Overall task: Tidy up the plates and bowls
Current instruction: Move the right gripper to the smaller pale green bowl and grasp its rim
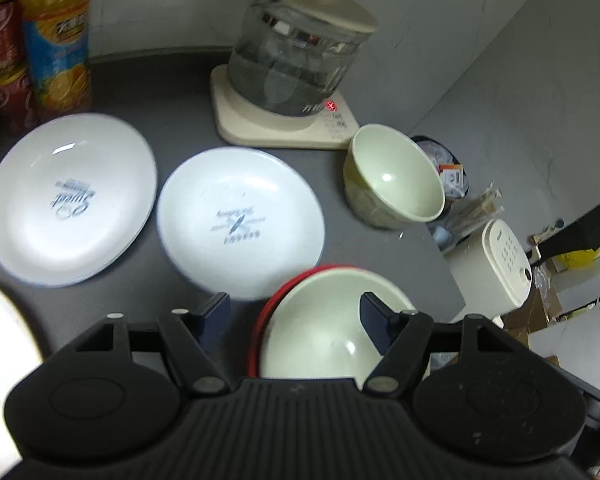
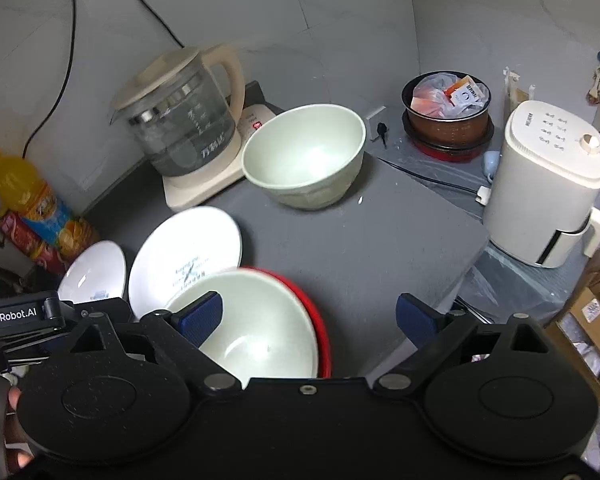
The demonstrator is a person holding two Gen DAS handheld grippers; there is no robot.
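A pale green bowl (image 1: 320, 328) sits nested in a red bowl (image 1: 260, 320) at the near table edge; the pair also shows in the right wrist view (image 2: 260, 320). A second green bowl (image 1: 396, 184) (image 2: 304, 156) stands farther back by the kettle. Two white plates (image 1: 72, 196) (image 1: 240, 220) lie side by side on the dark table; both show in the right wrist view (image 2: 92, 268) (image 2: 188, 252). My left gripper (image 1: 296, 316) is open above the nested bowls. My right gripper (image 2: 308, 316) is open, its left finger over the nested bowl.
A glass kettle (image 1: 296, 52) (image 2: 180, 120) on a cream base stands at the back. A juice bottle (image 1: 56, 36) and red can (image 1: 4, 60) stand at the far left. A flowered plate's edge (image 1: 0, 360) lies near left. A white appliance (image 2: 548, 184) and a pot (image 2: 448, 116) stand right.
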